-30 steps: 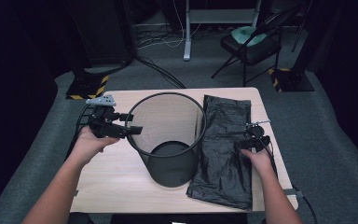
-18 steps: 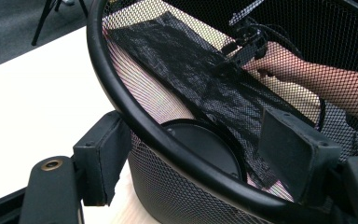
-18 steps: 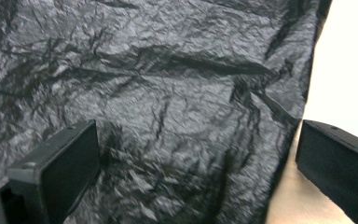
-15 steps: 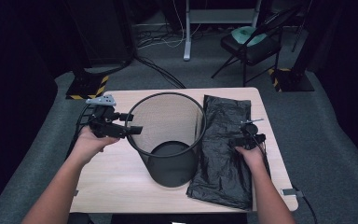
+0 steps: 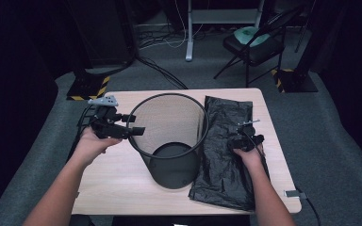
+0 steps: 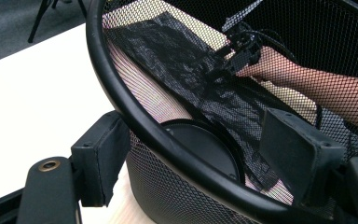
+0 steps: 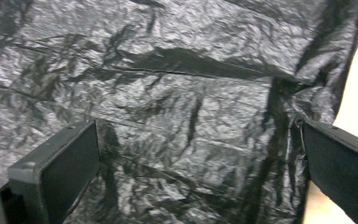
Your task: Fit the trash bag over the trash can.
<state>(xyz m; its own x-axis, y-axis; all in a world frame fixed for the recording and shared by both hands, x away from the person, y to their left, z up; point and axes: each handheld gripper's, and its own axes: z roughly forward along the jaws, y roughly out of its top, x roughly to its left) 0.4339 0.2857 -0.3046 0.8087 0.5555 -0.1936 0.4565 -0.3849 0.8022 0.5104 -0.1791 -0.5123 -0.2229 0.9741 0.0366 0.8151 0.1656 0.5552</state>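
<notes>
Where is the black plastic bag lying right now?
In the high view, the black plastic bag lies flat on the table's right side, beside the mesh bin, under the right tongs.

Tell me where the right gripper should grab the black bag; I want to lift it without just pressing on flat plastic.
Probably the bag's outer long edge, toward the table's right side, coming in low from that side. The bag lies flat and crinkled, so its middle offers little to pinch, while the right gripper hangs open above it with that edge by one jaw. The left gripper straddles the mesh bin's rim.
</notes>
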